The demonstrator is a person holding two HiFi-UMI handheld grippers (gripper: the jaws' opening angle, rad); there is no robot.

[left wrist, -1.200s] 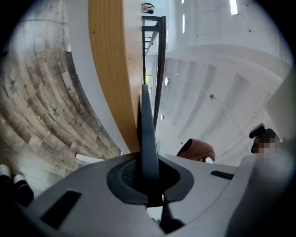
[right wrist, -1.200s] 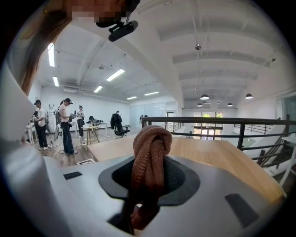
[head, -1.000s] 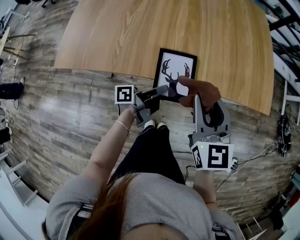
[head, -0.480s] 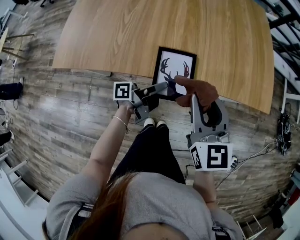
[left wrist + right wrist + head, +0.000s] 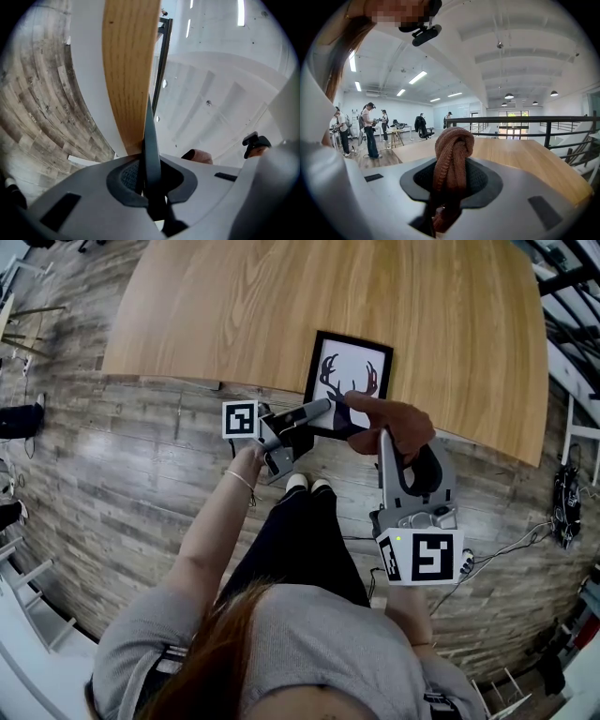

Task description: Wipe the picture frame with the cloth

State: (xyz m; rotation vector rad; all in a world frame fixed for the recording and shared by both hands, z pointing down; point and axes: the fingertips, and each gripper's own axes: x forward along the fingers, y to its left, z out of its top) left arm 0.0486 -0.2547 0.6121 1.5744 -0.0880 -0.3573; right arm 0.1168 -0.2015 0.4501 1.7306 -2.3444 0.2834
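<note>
At the counter's near edge: picture frame (image 5: 359, 362), black-rimmed with a white mat (deer silhouette print), its lower end at or just past the rim of the wooden counter (image 5: 281, 306).
Left tongs (image 5: 317, 412): pressed onto the frame's lower-left rim; the left gripper view shows the thin dark rim edge-on between the pads.
Right tongs (image 5: 385, 439): pinching a bunched rust-brown knitted cloth (image 5: 392, 416), which bulges out above the jaws.
Cloth position: over the frame's lower-right corner, on or just above the glass.
Frame attitude: uncertain. From the head view it cannot be told whether the frame lies flat or is tipped up off the counter.
Task stage, as judged: wiping in hand at the lower right; most of the glass lies beyond the cloth.
Risk 1: the hold is on a narrow rim only, so a firm stroke could twist the frame in the pads or slide it free.
Risk 2: with the frame at the brink, a pull toward the person could drop it to the floor.
Risk 3: the wad is small, so pressing low could bring hard jaw tips against the glass.
Risk 4: drag on the knit could tug the cloth out of the pinch.
</note>
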